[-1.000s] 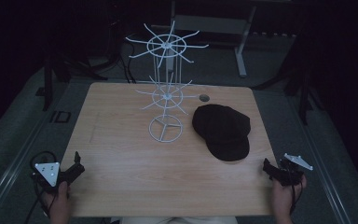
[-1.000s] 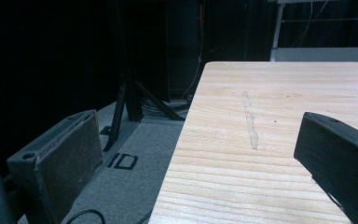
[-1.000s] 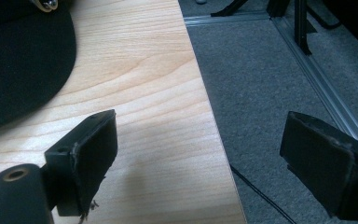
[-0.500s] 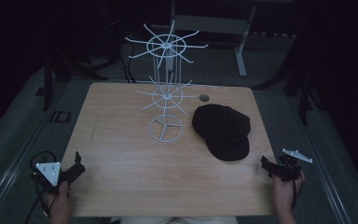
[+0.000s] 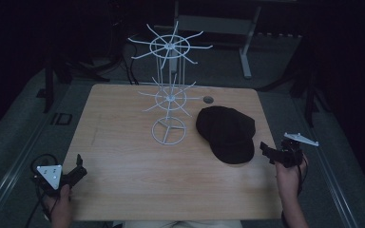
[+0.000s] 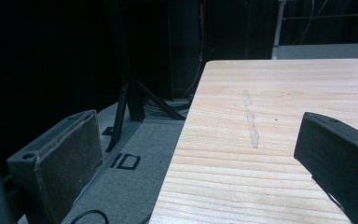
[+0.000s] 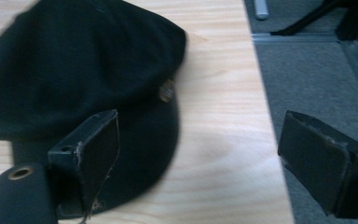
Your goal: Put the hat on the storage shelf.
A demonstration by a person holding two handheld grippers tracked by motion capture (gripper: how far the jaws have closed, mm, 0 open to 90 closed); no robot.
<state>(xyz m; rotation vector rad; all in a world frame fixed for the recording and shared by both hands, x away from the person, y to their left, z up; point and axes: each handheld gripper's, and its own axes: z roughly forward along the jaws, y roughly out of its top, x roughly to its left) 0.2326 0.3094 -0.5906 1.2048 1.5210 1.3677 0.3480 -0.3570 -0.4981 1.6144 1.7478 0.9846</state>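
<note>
1. Black cap (image 5: 227, 133) lies flat on the desk (image 5: 123, 161), right of centre, just beside the base of the white wire rack (image 5: 169, 102)
2. Your right gripper (image 5: 271, 153) sits at the right desk edge, near the cap brim – jaws spread apart, holding nothing
3. Your left gripper (image 5: 78, 172) rests at the near-left corner, jaws likewise released, well apart from the cap
4. Likely step: grasp the cap. Straddle the brim edge, keep the lower jaw flush to the wood – close only once the fabric is between
5. No readable brand or writing; the small tab on the cap is blurred

No readable text, label, brand or number on anything visible
</note>
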